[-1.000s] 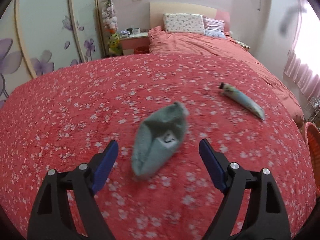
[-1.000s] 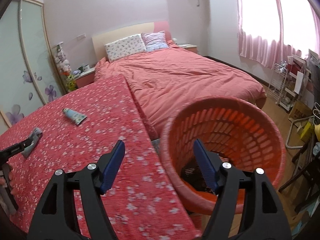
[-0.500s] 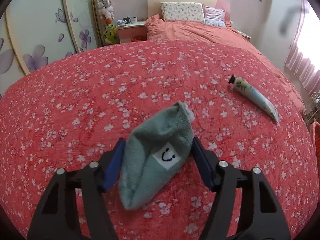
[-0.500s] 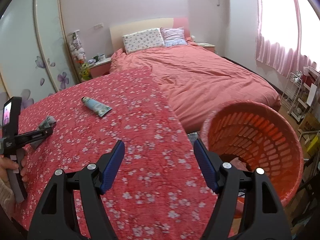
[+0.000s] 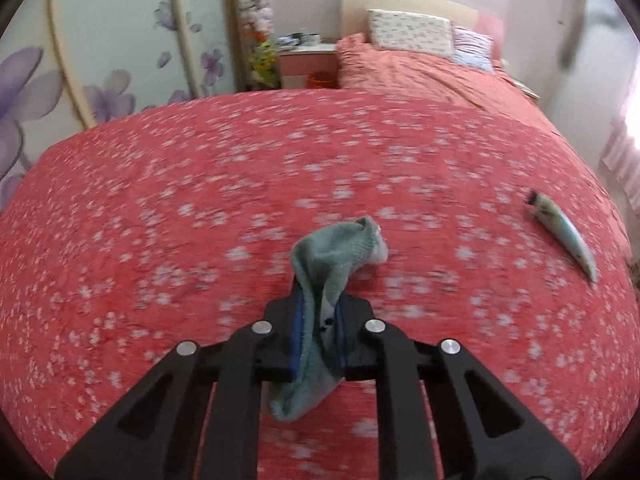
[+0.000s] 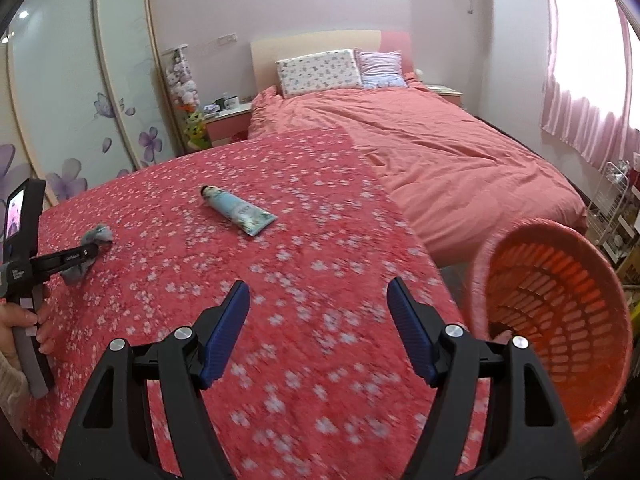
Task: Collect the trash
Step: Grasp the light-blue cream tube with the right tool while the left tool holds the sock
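Now sock between left jaws.

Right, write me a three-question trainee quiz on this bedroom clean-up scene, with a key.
1. True or false: the left gripper is shut on the grey-green fabric sock.
2. Multiple choice: the pale blue squeezed plastic tube lies A) in the basket, B) on the red flower-print bedspread, C) between the right gripper's fingers.
3. Fill in: the orange plastic slatted basket stands beside the bedspread's ____ edge, as the right wrist view shows it.

Key: 1 true. 2 B. 3 right. Note: the right gripper is open with nothing in it.
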Demonstrator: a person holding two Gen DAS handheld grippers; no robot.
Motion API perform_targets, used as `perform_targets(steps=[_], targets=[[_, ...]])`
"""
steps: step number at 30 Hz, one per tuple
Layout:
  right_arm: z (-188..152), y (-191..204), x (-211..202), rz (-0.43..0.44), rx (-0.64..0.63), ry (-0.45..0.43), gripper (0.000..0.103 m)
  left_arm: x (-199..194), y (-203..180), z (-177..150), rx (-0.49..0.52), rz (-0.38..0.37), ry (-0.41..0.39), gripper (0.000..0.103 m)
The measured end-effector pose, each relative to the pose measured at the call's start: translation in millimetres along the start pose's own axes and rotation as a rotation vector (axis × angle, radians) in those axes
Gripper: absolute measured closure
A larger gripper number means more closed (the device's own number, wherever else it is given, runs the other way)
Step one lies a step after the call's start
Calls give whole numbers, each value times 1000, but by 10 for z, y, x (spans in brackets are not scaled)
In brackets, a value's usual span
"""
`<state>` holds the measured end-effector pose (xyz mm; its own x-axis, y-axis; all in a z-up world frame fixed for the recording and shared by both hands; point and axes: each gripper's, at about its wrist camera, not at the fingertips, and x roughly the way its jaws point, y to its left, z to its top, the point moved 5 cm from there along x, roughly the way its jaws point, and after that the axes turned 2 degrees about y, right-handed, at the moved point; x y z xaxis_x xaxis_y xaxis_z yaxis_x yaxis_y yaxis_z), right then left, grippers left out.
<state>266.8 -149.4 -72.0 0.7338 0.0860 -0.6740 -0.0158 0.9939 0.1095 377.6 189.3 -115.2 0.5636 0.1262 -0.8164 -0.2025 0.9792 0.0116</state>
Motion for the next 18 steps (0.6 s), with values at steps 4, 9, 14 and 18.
perform_targets(steps=[4, 9, 14, 18], targets=[[154, 137, 256, 44, 5, 20, 32, 24, 81, -5, -22, 0, -13, 76], [386, 462, 750, 92, -35, 86, 33, 28, 127, -52, -38, -13, -16, 76], [580, 754, 1098, 79, -119, 118, 33, 31, 170, -84, -49, -34, -18, 76], [683, 847, 1323, 59, -170, 151, 33, 26, 159, -92, -44, -41, -18, 74]])
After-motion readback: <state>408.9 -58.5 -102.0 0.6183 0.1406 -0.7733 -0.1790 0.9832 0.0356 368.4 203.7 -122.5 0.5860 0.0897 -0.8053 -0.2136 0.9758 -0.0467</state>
